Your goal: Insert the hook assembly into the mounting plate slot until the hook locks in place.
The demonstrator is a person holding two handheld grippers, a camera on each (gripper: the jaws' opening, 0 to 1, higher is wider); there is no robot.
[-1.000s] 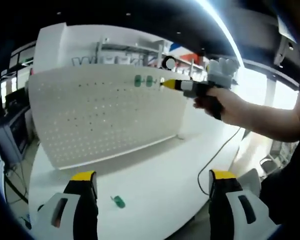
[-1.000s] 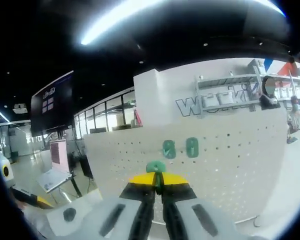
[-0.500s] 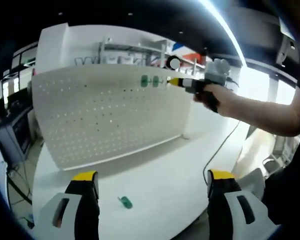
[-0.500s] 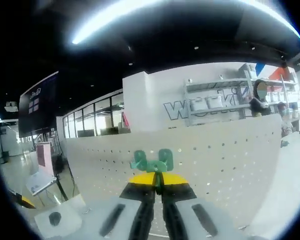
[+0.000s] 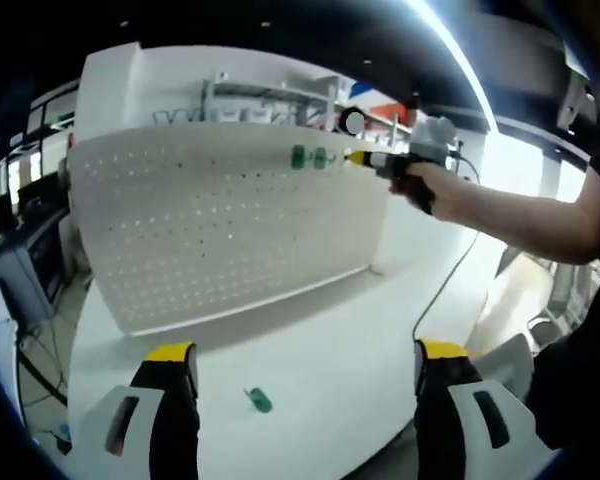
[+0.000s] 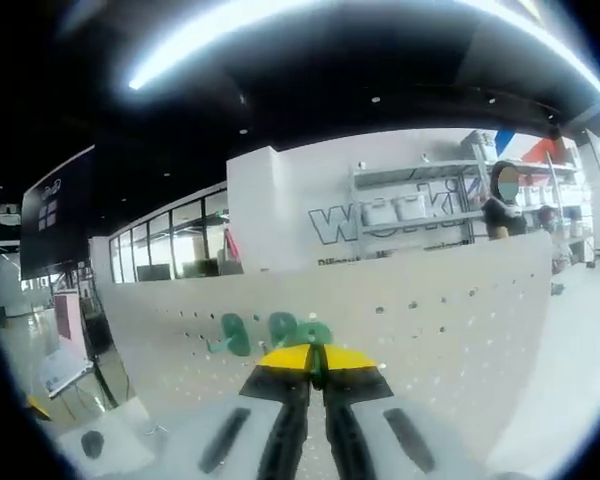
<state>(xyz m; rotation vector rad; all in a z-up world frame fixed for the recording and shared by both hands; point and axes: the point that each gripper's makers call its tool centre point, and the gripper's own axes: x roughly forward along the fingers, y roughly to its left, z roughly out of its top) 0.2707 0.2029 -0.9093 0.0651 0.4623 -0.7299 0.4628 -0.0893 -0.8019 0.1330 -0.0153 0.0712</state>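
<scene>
i saw my right claw (image 6: pixel 316 352) pinched shut on a small green hook (image 6: pixel 313 333), its yellow tips pressed together and the hook peeking out just above them. the hook sat right against the white perforated mounting plate (image 6: pixel 450 300), beside two green hooks (image 6: pixel 258 331) already hanging near the plate's top edge. whether the held hook had entered a slot i could not tell; the tips hid the contact.

in the left gripper view, my left claw (image 5: pixel 305 362) stood wide and held nothing, hovering over the near edge of the white tabletop (image 5: pixel 330 330). a spare green hook (image 5: pixel 259 400) lay on the tabletop near that edge. the plate stood upright toward the tabletop's far edge, and a hand (image 5: pixel 435 190) carried the right claw up to the plate's top edge.

i judged the hook to be light, stiff plastic, smooth enough to twist between the tips. gripping its flat body, leaving the tabs free, seemed best. the plate looked thin and might rock under a hard push.
</scene>
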